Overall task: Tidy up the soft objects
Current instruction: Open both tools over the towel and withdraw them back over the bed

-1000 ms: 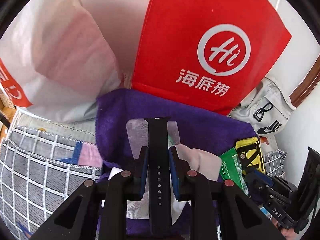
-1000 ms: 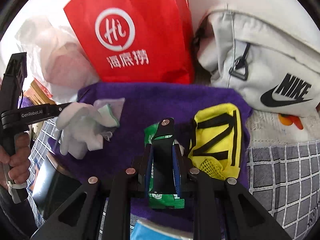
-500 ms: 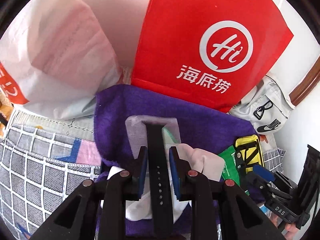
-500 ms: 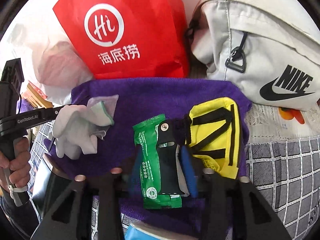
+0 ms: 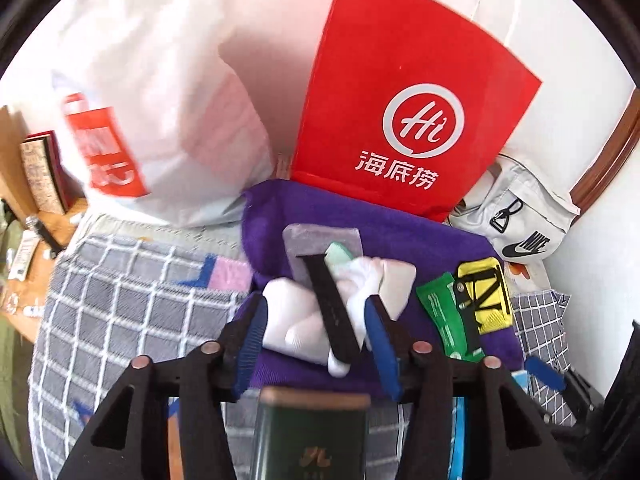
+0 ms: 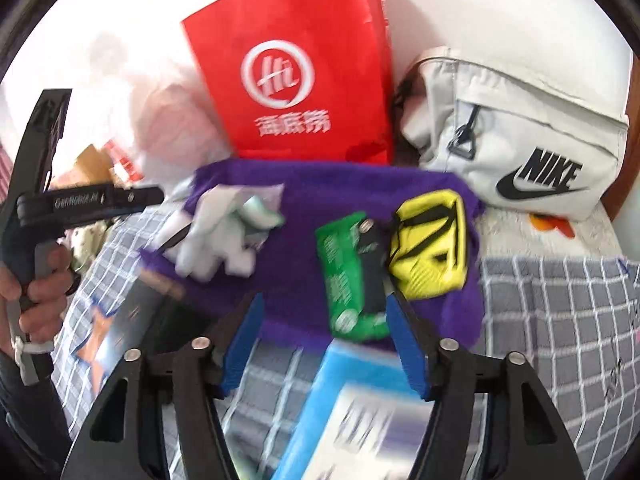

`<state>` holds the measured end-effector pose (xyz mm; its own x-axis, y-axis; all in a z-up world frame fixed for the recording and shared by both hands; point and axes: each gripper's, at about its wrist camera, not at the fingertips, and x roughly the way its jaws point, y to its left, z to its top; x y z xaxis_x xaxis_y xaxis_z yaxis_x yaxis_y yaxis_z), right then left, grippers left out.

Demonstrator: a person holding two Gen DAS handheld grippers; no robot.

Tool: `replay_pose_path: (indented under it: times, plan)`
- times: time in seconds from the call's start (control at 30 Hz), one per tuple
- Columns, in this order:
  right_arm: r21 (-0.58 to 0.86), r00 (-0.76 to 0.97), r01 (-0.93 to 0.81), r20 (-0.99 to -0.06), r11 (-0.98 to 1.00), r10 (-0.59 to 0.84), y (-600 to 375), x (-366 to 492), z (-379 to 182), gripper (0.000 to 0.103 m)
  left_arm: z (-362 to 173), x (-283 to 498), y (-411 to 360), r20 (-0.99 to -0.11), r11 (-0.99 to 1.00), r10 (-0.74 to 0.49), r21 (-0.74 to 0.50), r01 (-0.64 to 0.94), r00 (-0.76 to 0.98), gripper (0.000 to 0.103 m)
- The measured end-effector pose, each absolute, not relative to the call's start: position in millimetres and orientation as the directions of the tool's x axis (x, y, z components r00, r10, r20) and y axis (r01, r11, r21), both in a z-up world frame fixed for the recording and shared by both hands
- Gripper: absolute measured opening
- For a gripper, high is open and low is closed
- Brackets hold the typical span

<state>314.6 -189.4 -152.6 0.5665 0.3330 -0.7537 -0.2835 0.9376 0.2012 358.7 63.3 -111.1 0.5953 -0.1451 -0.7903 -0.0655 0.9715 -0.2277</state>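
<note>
Both tongs stand apart, the left gripper (image 5: 316,332) and the right gripper (image 6: 324,344). The crumpled white cloth bundle (image 5: 304,320) looks light and soft; pinch its thick middle.

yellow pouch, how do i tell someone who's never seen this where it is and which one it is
Find the red bag standing at the back; a purple towel is spread in front of it. The yellow pouch lies on the towel's right end, below the white Nike bag, with a green packet on its left. It is the only bright yellow thing there, crossed by black straps.
</note>
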Motion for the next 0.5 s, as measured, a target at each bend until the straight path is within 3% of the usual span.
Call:
replay_pose_path:
  times: [0.2,0.5]
  plan:
    - [0.255,0.54,-0.308,-0.746,0.917,0.389,-183.6,259.5,-151.9,0.069,-100.9,309.2,64.1,-0.785,0.974,-0.139,-0.218,-0.059,0.604,0.05]
    - [0.147,0.467,-0.451,-0.802,0.88,0.373,-140.3,192.7,-179.6,0.07,-116.0,253.8,66.6,-0.796,0.968,-0.168,-0.243,-0.053,0.581,0.054]
